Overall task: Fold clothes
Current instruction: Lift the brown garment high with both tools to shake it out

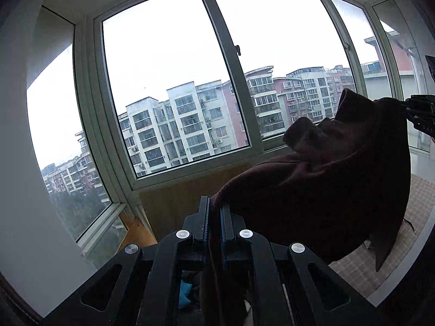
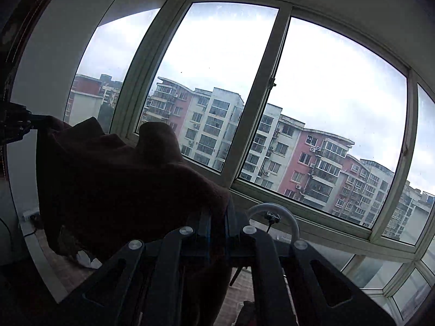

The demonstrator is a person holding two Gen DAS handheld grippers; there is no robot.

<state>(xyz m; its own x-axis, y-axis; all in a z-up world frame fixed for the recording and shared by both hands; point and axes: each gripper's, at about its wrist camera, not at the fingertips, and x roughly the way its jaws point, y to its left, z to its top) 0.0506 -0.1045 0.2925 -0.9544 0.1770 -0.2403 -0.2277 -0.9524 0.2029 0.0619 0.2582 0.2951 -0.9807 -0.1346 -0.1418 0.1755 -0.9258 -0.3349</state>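
In the left wrist view, a side window (image 1: pixel 54 125) shows grey sky and distant flats at the far left. Next comes the big sliding window (image 1: pixel 174 81) with its white frame, looking out on tall white and pink apartment blocks (image 1: pixel 185 125). Low in the middle, the left hand-held gripper (image 1: pixel 215 217) is clenched on one edge of a dark brown garment (image 1: pixel 320 179), with cloth pinched between its two fingers and more of it trailing down below them. The garment swells up and to the right in a loose, sagging sheet held in the air in front of the window, above a tiled floor (image 1: pixel 361 269). At the far right edge, the other hand-held gripper (image 1: pixel 407 106) grasps the garment's opposite edge.

In the right wrist view, that same left tool shows at the far left, its fingers (image 2: pixel 34 121) closed on the cloth. The garment (image 2: pixel 114 179) hangs across to the right hand-held gripper (image 2: pixel 217 217), clenched on its near edge. Just right of it stands a white ring-shaped fitting (image 2: pixel 293 222), with the window (image 2: pixel 326 108) behind.
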